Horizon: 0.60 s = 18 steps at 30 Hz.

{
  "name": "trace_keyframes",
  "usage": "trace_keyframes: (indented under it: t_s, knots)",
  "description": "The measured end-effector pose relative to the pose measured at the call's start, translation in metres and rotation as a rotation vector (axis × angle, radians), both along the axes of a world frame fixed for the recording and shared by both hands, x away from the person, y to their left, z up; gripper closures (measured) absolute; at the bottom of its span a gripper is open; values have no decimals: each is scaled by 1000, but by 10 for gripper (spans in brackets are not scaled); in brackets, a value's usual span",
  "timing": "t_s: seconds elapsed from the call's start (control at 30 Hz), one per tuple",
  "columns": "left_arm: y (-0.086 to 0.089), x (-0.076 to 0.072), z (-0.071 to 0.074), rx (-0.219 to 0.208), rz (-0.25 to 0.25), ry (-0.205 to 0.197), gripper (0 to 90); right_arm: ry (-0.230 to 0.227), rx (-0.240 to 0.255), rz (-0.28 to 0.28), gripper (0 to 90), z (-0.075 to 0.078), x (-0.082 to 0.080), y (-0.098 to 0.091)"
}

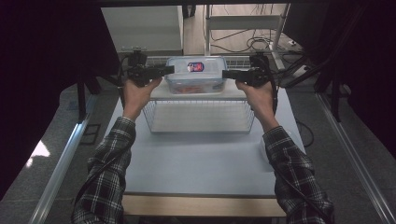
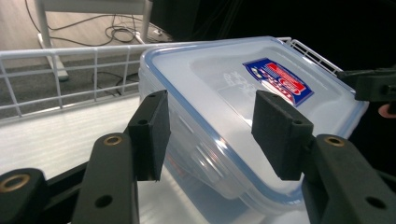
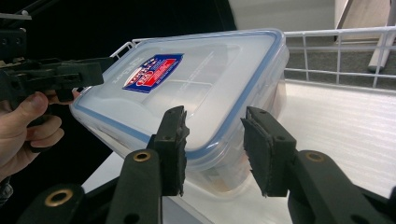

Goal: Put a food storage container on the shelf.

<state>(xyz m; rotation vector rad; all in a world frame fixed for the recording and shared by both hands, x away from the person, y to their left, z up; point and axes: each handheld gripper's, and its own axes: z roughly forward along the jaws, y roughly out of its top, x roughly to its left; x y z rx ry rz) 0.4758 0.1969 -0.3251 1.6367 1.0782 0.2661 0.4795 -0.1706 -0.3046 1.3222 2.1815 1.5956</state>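
High view shows my two grippers flanking a clear plastic food container (image 1: pixel 196 74) with a blue-rimmed snap lid (image 1: pixel 196 66), which sits on the white top of a wire basket rack (image 1: pixel 198 115) at the far end of the pale table (image 1: pixel 196 163). I have the left gripper (image 1: pixel 167 70) at its left short end and the right gripper (image 1: pixel 228 73) at its right short end, both held level and pointing inward. I judge that two-sided stance suits a wide, smooth box that one narrow pair of jaws could not span.

In the left gripper view my jaws stand spread to either side of the container's near corner; the pads (image 2: pixel 150 133) straddle the lid's edge without pressing on it, so nothing is pinched there. The red and blue label (image 2: pixel 278 80) lies on the lid beyond them.

In the right gripper view it is the same at the other end: the pads (image 3: pixel 173 147) sit apart with the rim of the lid in the gap, and I see no contact on either face. The container looks tipped in both gripper views, which I put down to my hands being rolled. Something reddish shows through the clear wall, too blurred to name.

My guess is that I am lining up on the lid's end latches or rim.
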Motion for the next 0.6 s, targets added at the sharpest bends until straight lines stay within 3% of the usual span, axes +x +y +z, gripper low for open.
trace_keyframes:
  t_s: [0.37, 0.47, 0.5, 0.6]
  knots:
    - [0, 5, -3, -23, -8, -7, 482, -2, -2, -1, 602, 0, -6, -1]
    - [-1, 4, -1, -7, -7, -14, 476, 0, 10, 6, 603, -1, -5, -3]
    - [-2, 1, 2, 44, 12, -33, 444, -15, 24, 16, 573, -1, -6, -4]
    - [-1, -6, 3, 50, -4, -45, 380, -52, 17, 27, 510, -1, -11, -7]
